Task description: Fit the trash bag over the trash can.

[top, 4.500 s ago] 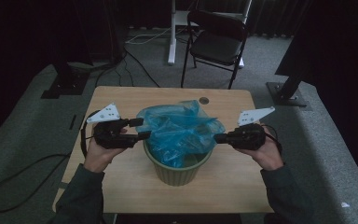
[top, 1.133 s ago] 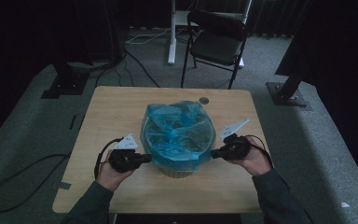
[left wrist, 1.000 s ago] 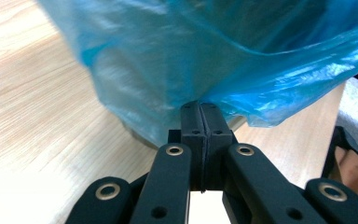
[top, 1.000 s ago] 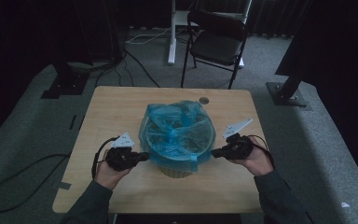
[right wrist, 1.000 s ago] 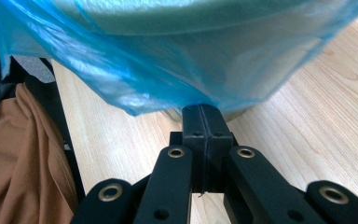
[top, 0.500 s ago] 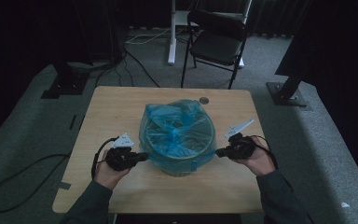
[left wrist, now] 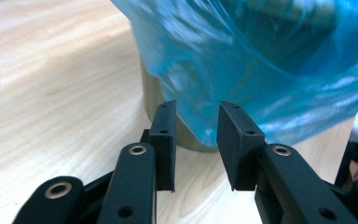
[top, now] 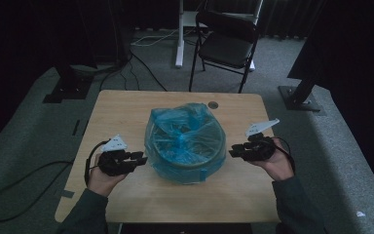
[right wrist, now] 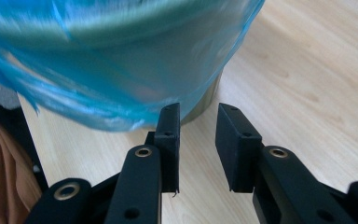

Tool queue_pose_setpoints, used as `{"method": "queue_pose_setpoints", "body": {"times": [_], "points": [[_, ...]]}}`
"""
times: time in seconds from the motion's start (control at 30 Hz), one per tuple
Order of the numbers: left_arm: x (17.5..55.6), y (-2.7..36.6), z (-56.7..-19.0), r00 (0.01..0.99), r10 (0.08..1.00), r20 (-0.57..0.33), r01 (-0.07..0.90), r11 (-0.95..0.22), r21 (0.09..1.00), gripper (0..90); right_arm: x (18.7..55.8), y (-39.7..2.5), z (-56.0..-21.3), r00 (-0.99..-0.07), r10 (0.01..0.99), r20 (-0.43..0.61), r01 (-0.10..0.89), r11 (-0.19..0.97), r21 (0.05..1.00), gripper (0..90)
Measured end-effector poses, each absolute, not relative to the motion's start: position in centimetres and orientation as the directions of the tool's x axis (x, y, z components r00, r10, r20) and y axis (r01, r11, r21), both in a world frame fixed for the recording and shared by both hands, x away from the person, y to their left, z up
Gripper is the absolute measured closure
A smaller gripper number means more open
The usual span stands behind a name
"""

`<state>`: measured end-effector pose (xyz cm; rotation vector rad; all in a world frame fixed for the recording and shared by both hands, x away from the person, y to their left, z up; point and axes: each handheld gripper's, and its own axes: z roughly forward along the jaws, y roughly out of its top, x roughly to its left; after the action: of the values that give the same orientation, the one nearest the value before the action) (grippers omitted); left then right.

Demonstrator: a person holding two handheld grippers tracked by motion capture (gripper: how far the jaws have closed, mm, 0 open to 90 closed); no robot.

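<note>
Under blue bag (left wrist: 261, 70): olive bin (left wrist: 161, 95) wall, jaws apart.

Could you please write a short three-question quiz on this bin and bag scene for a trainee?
1. True or false: the left tool is clamped on the blue bag.
2. What does the blue bag cover? A) a cardboard box B) the green bin C) a folding chair
3. On which side of the bin, in the high view, is the right tool?

Key: 1. False; its jaws stand apart with the bag's hem just beyond them. 2. B. 3. The right side, jaws open, on the wooden table.
</note>
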<state>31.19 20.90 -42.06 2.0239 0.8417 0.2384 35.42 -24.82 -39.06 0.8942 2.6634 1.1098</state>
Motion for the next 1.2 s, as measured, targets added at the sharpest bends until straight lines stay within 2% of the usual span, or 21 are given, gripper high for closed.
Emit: {"method": "queue_pose_setpoints", "body": {"times": [0.27,0.47,0.93,1.2], "points": [[31.7,21.0,-40.0,0.729,0.672,-0.130,0.434,-0.308,0.847,67.4,35.9,-24.6,-37.9,-0.798,0.592,0.110,0.471,0.501,0.726,70.2],[32.3,20.2,-38.6,0.733,0.671,-0.110,0.406,-0.302,0.862,62.1,35.9,-24.0,-36.8,-0.796,0.599,0.087,0.446,0.484,0.753,72.8],[34.9,18.9,-37.4,0.715,0.684,-0.142,0.411,-0.247,0.877,58.5,37.2,-21.8,-34.9,-0.799,0.600,0.026,0.382,0.473,0.794,74.2],[36.8,18.8,-37.4,0.692,0.701,-0.173,0.430,-0.208,0.879,57.4,39.2,-21.0,-34.7,-0.792,0.610,0.037,0.377,0.441,0.814,68.2]]}}
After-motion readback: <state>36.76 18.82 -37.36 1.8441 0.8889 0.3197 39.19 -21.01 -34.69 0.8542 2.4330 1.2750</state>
